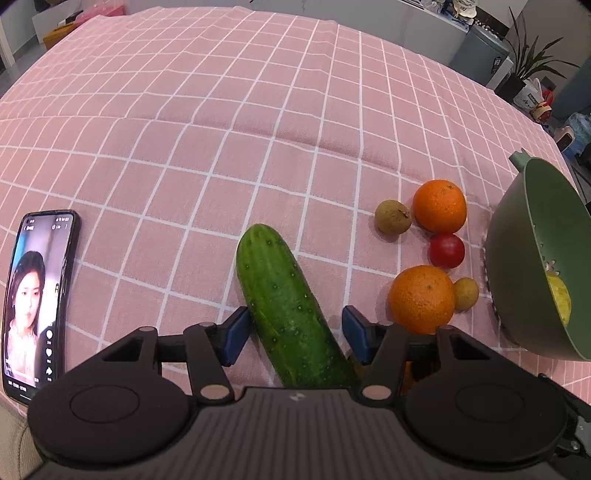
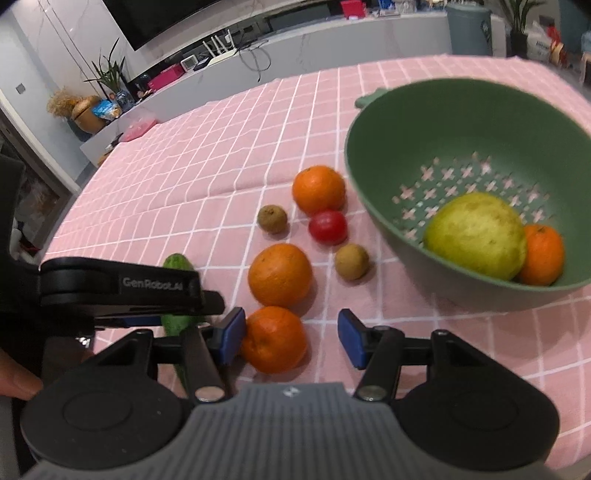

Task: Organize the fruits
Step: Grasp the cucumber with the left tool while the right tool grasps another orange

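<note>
Jaws of the left gripper point(image 1: 293, 338) straddle the cucumber point(image 1: 288, 306), spread wide; right gripper point(image 2: 291, 338) gapes beside an orange point(image 2: 274, 339).

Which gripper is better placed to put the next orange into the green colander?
Right. The right gripper is open with the nearest orange beside its left finger, and the colander lies just ahead to its right. The left gripper straddles the cucumber.

A home living room. A pink checked tablecloth point(image 1: 258, 110) covers the table, and behind it a wall-mounted television point(image 2: 177, 18) hangs over a long low console point(image 2: 295, 33). Potted plants point(image 2: 107, 74) stand nearby.
</note>
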